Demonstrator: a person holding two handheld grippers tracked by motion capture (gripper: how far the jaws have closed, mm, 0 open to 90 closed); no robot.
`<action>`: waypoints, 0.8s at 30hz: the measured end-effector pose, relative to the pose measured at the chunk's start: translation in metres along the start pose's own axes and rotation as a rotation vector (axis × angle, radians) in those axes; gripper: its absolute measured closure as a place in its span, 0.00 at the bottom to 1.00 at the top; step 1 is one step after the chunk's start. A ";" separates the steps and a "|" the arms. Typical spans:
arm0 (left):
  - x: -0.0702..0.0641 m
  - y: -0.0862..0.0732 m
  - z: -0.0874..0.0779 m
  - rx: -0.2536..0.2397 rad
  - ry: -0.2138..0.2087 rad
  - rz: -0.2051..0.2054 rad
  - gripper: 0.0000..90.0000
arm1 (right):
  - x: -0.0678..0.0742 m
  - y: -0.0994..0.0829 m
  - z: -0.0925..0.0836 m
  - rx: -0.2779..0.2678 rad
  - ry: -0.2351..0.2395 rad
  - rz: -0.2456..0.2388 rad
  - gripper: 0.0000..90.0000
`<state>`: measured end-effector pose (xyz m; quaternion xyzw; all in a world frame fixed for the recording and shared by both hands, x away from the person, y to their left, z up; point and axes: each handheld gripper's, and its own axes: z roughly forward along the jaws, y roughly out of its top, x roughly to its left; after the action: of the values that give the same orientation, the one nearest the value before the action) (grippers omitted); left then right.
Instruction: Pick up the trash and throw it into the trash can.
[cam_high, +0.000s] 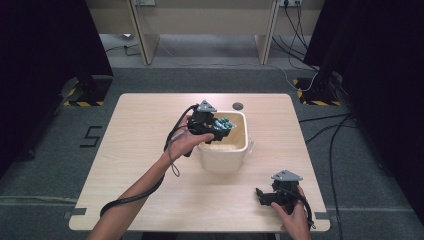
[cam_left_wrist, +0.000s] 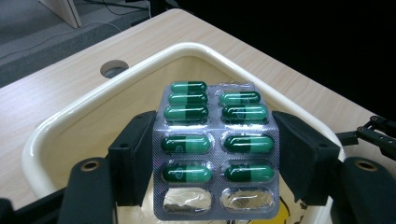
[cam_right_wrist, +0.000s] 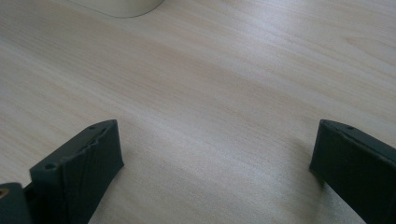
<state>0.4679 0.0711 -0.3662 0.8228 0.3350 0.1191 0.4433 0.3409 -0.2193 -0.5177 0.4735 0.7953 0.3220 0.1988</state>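
A silver blister pack (cam_left_wrist: 215, 149) of green capsules, its two lowest pockets emptied, is pinched by its side edges between the black jaws of my left gripper (cam_left_wrist: 215, 161). In the high view that left gripper (cam_high: 223, 126) hovers with the blister pack (cam_high: 225, 123) over the cream plastic bin (cam_high: 239, 150) at the table's middle. The bin's rim (cam_left_wrist: 93, 105) curves beneath the pack. Low over the wood near the front right corner, my right gripper (cam_high: 261, 196) stands open, and its wide-apart jaws have bare table (cam_right_wrist: 210, 116) between them.
A round cable hole (cam_high: 238, 106) lies in the tabletop just behind the bin. Something pale lies on the bin's floor (cam_high: 222, 146). Cables trail over the grey floor at the right (cam_high: 330, 135). Dark curtains stand at both sides.
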 end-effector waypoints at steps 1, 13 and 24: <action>0.000 0.000 0.002 0.004 0.000 -0.001 0.37 | 0.000 0.000 0.000 0.000 -0.001 0.000 0.02; 0.005 -0.003 0.015 0.030 0.000 -0.010 0.37 | 0.000 0.000 0.000 -0.002 0.002 -0.004 0.02; 0.009 -0.004 0.021 0.023 -0.005 -0.014 0.28 | 0.000 0.000 0.000 0.000 0.002 -0.005 0.02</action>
<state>0.4830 0.0645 -0.3826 0.8257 0.3411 0.1102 0.4355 0.3409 -0.2194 -0.5178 0.4713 0.7967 0.3219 0.1989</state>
